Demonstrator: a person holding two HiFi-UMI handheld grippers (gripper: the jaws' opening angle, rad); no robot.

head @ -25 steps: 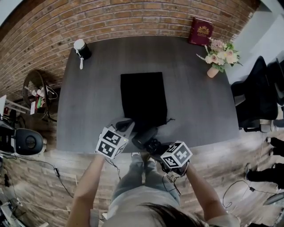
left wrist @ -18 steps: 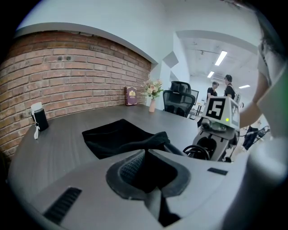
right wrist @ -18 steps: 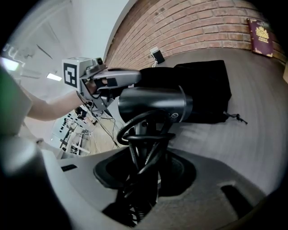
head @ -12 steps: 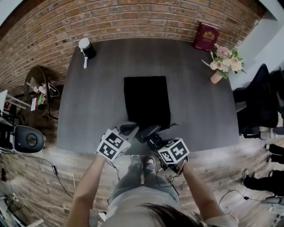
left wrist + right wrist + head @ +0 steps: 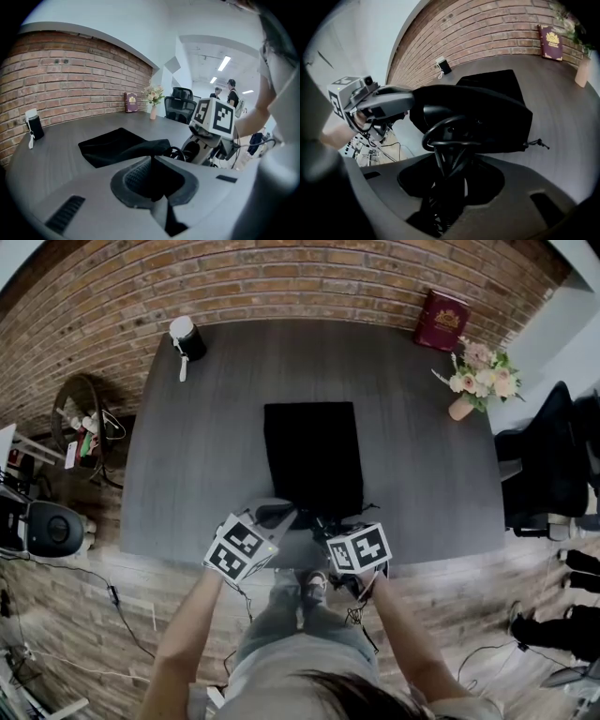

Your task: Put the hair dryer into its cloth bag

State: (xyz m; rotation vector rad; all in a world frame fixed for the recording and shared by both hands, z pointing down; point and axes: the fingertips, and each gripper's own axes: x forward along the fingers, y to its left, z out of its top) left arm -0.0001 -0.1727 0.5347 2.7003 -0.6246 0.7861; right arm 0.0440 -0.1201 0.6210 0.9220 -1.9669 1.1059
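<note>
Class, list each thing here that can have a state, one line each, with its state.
cloth bag: flat on the table, near edge lifted.
left gripper: shut on the cloth bag's edge.
right gripper: shut on the hair dryer.
hair dryer: held at the bag's mouth.
book: closed, upright against the wall.
flower vase: upright.

We see a grey table (image 5: 187, 456) against a brick wall (image 5: 281, 282). At its far right corner a red book (image 5: 442, 320) leans on the wall, with a vase of flowers (image 5: 476, 381) near it. At the far left corner stands a small black container (image 5: 187, 338) with a white top. A black chair (image 5: 548, 460) is to the right of the table.
</note>
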